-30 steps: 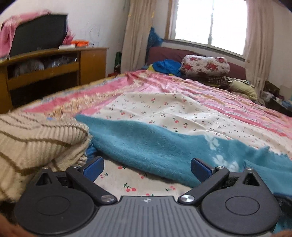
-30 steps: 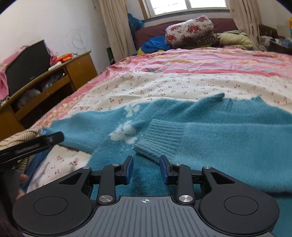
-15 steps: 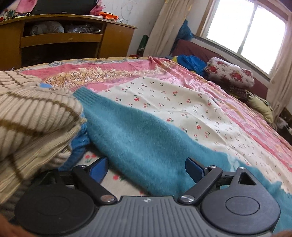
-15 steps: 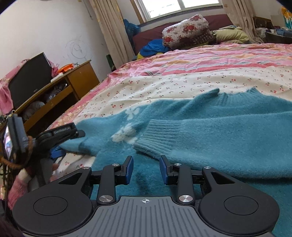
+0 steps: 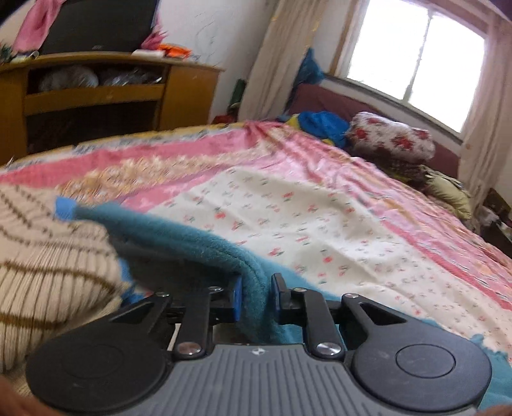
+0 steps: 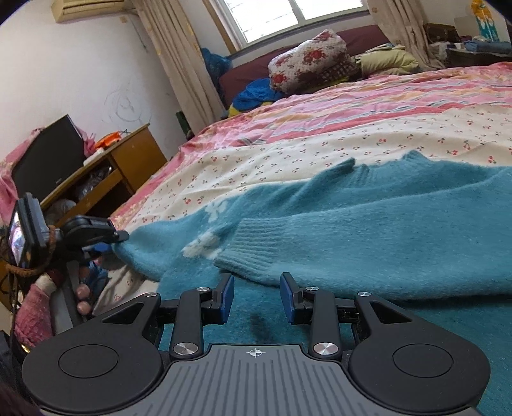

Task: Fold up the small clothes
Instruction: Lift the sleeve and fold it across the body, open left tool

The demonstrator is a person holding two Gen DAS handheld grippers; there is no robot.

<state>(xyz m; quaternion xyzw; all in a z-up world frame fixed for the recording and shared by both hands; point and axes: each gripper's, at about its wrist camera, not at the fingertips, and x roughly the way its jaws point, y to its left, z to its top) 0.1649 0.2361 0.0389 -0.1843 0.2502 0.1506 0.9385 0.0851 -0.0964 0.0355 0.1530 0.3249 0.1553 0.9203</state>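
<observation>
One sleeve edge [image 5: 252, 284] pinched by L gripper [image 5: 256, 297], R gripper [image 6: 256, 296] parted

Daylight comes through a window [image 6: 270, 17] with beige curtains [image 6: 179, 60] behind the bed [image 6: 368, 128]. A wooden cabinet [image 6: 128, 160] with a dark screen [image 6: 48, 160] stands against the white wall [image 6: 96, 64].

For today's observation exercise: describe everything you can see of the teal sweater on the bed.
The teal sweater is fuzzy knit with white flower patches. It lies spread on the cherry-print bedsheet, one sleeve folded across the body, its ribbed cuff near the open right gripper. The left gripper is shut on a fold at its edge, beside a cream striped knit.
</observation>
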